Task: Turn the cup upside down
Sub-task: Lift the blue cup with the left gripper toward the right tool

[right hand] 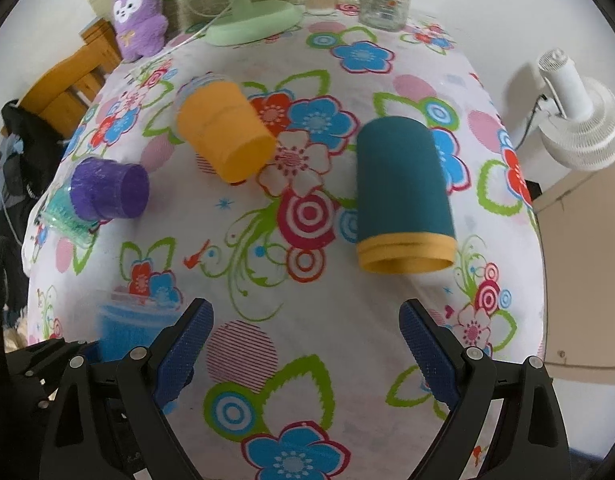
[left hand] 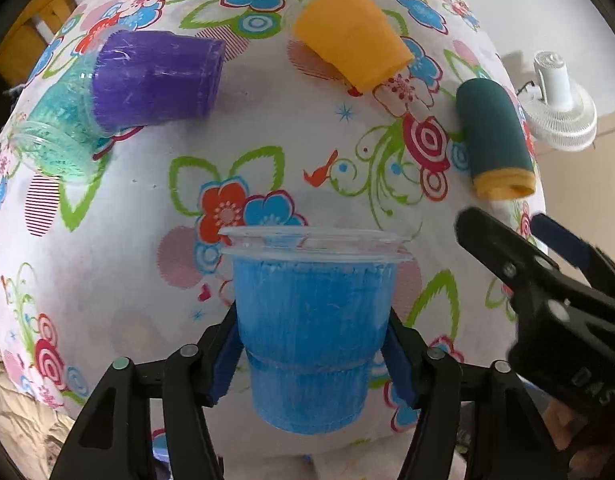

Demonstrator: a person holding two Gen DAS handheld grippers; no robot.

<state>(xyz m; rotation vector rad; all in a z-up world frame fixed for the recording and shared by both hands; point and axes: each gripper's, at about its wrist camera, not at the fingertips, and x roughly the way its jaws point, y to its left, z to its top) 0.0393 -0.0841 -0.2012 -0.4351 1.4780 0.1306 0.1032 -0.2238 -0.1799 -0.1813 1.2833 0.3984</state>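
Left gripper (left hand: 311, 360) clenched on blue cup (left hand: 313, 328), rim up at 12 o'clock. Right gripper (right hand: 307, 344) released, marked "DAS", cup at its 9 o'clock.

left gripper (left hand: 311, 360): jaws closed against both sides of a held object, blue pads pressing, level | right gripper (right hand: 305, 356): jaws spread wide, nothing between, hovering just right of the left one

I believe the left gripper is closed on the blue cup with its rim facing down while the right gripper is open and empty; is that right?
Not quite: the blue cup is held with its rim facing up, as the left wrist view shows. The left gripper is indeed closed on it, and the right gripper is open and empty.
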